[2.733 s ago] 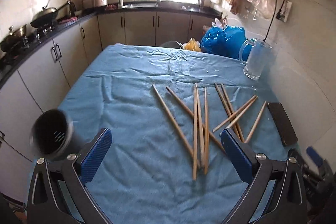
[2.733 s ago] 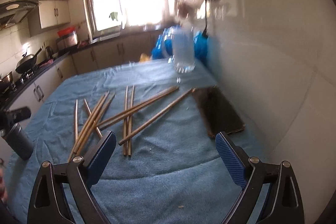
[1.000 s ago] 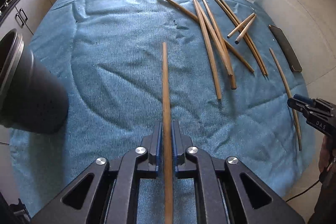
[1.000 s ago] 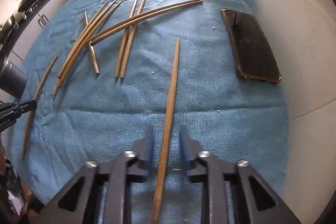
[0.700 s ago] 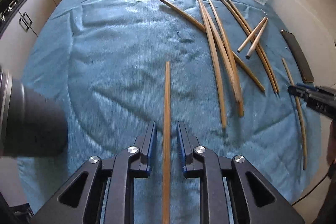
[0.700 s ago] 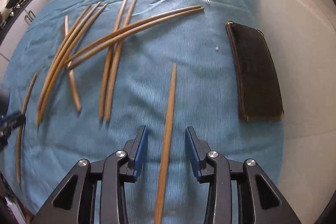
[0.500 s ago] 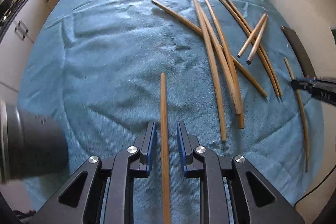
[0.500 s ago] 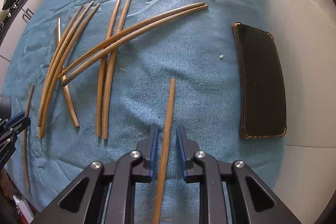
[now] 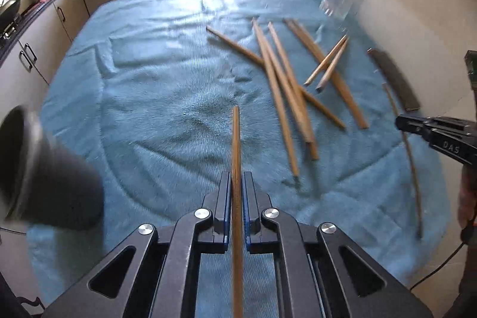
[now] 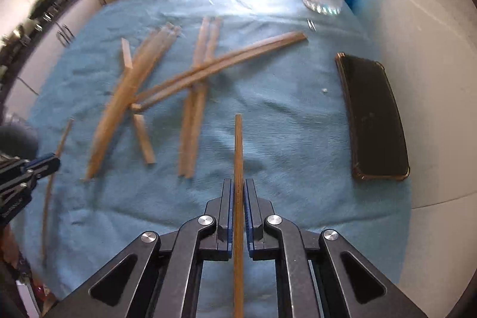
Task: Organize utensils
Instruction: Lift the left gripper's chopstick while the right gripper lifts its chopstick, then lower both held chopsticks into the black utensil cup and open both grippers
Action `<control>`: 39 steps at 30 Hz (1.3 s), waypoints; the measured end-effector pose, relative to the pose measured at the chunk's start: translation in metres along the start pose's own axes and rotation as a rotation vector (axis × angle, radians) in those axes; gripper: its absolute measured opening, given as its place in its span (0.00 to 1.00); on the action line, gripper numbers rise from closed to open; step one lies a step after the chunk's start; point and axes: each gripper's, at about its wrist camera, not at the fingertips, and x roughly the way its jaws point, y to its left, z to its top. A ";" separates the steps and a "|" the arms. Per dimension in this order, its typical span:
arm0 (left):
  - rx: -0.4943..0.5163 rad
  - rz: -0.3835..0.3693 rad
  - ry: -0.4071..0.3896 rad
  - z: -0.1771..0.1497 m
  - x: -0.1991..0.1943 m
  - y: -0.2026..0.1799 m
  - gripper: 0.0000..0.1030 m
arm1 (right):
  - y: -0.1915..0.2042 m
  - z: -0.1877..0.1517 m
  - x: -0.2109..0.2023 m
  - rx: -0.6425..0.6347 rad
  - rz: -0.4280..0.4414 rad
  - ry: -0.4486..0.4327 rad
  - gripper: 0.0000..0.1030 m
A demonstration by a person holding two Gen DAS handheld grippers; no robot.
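Blue towelling (image 9: 155, 97) covers the desk under me. My left gripper (image 9: 237, 184) is clamped on one chopstick (image 9: 236, 145), my right gripper (image 10: 237, 192) on another chopstick (image 10: 238, 148). Loose chopsticks (image 10: 190, 79) lie mid-desk; a black holder (image 9: 44, 178) stands at its left edge, a phone (image 10: 375, 115) at its right.

1. The left gripper (image 9: 237, 178) sits at bottom centre, its blue pads clamped on a chopstick (image 9: 236, 145) pointing up the frame.
2. Loose chopsticks (image 9: 286, 85) lie crossed at centre right on the blue cloth (image 9: 149, 73).
3. A dark holder (image 9: 44, 178) fills the lower left.
4. The right gripper (image 9: 401, 122) enters from the right edge.
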 end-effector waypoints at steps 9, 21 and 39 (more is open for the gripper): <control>-0.051 -0.100 -0.181 -0.035 -0.071 0.003 0.06 | 0.055 -0.018 -0.054 -0.001 0.137 -0.201 0.07; -0.179 -0.092 -0.496 -0.049 -0.182 0.055 0.06 | 0.131 0.008 -0.100 -0.087 0.243 -0.433 0.07; -0.295 0.131 -0.807 0.017 -0.275 0.170 0.06 | 0.302 0.109 -0.136 -0.104 0.507 -0.745 0.07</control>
